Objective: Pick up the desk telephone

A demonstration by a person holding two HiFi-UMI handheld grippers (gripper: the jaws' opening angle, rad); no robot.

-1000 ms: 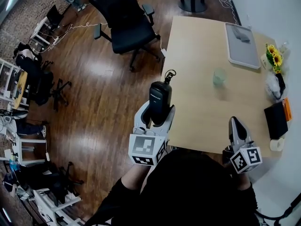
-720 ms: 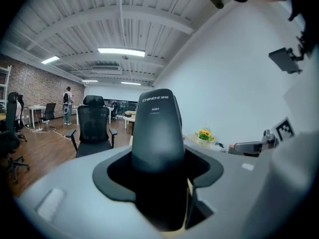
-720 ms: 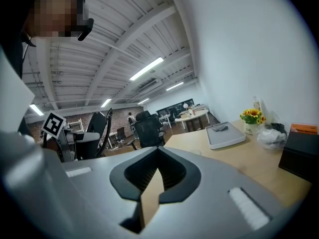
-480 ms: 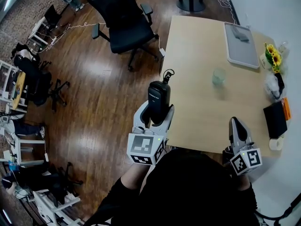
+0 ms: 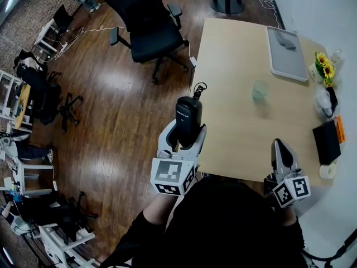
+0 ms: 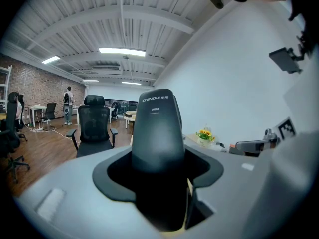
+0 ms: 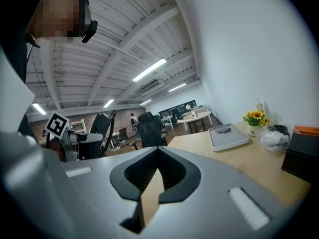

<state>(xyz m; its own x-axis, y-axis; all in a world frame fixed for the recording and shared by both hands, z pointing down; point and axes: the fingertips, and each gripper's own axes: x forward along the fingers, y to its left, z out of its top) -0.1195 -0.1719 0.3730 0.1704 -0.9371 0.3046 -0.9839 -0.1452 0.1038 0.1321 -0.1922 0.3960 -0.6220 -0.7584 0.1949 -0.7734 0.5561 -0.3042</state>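
Observation:
The black telephone handset (image 5: 188, 114) stands upright between the jaws of my left gripper (image 5: 186, 134), which is shut on its lower half. It hangs over the wooden floor just left of the table's edge, with a loop of cord (image 5: 199, 88) at its top. In the left gripper view the handset (image 6: 157, 126) fills the middle and both jaws press its sides. My right gripper (image 5: 280, 151) is shut with nothing in it, above the near edge of the table (image 5: 234, 60). Its jaws meet tip to tip in the right gripper view (image 7: 158, 151).
On the table are a grey tray (image 5: 286, 53), a clear glass (image 5: 259, 90), a small pot of sunflowers (image 5: 324, 67), a black box (image 5: 327, 142) and a roll of tape (image 5: 328, 171). A black office chair (image 5: 148, 29) stands on the floor to the left.

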